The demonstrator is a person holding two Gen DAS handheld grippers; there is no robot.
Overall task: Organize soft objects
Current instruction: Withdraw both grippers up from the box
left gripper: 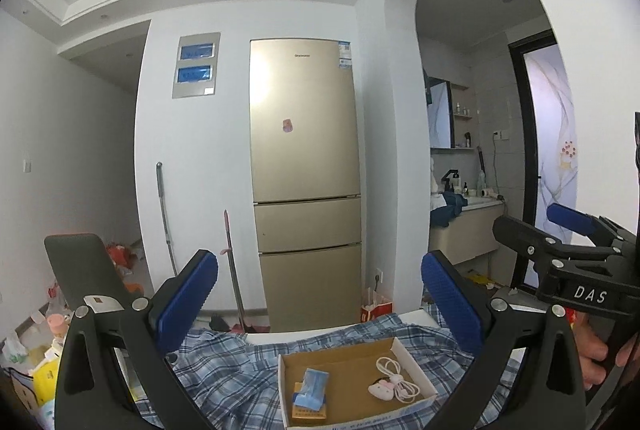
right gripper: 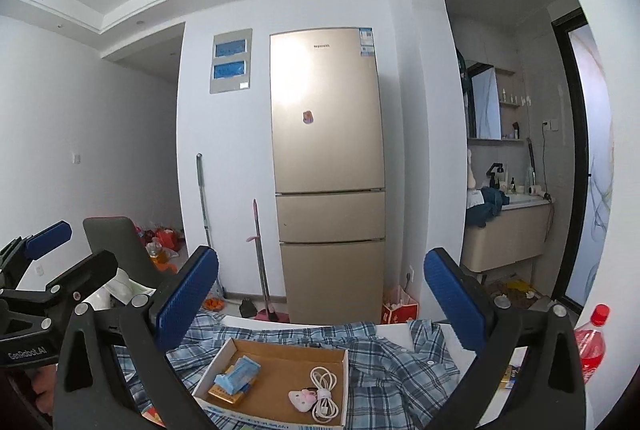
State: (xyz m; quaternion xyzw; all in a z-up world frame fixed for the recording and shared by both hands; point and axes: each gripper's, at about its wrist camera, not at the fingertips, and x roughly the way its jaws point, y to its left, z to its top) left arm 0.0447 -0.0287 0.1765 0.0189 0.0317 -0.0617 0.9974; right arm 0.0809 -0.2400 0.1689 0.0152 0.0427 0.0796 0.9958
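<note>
A blue plaid shirt (left gripper: 224, 370) lies rumpled over the white table; it also shows in the right wrist view (right gripper: 396, 362). A shallow cardboard box (left gripper: 344, 354) sits on the shirt, and shows in the right wrist view (right gripper: 280, 358) too. It holds a blue packet (left gripper: 314, 386), a white cable (left gripper: 394, 370) and a small pink-white plush charm (left gripper: 380, 388). My left gripper (left gripper: 320, 302) is open and empty, held above the table. My right gripper (right gripper: 322, 294) is open and empty, beside it on the right.
A gold fridge (left gripper: 304, 182) stands against the far wall, with a mop (left gripper: 166, 218) and a broom (left gripper: 236, 270) beside it. A dark chair back (left gripper: 84, 270) is at the left. A red bottle (right gripper: 592, 338) stands at the right. Floor clutter lies at the left.
</note>
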